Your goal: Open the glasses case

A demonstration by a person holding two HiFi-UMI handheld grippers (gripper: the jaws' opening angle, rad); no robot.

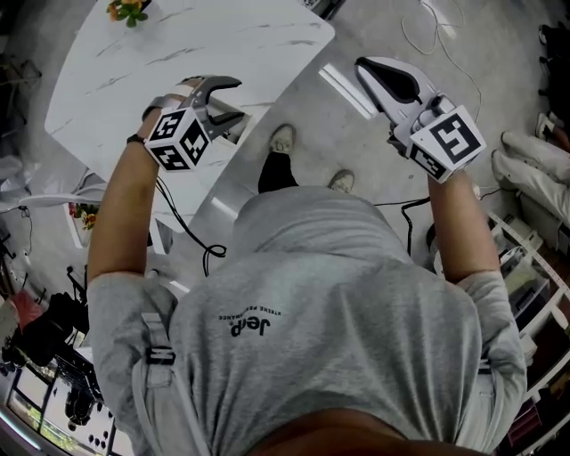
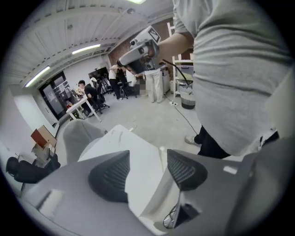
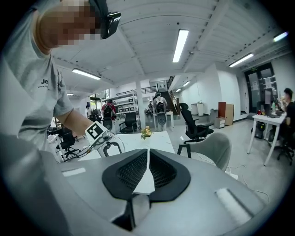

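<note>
One white desk (image 1: pixel 223 44) carries one flower bunch (image 1: pixel 127 9) at its corner. Of two grippers, the left gripper (image 1: pixel 233 102) gapes empty. The right gripper (image 1: pixel 363 64) is closed on nothing.

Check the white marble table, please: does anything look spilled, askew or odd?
Nothing looks spilled or damaged. The white marble table shows only orange flowers at one edge; no glasses case is in view.

White marble-look table (image 1: pixel 169 62), 1 small bunch of flowers (image 1: pixel 129 9) on its far edge
</note>
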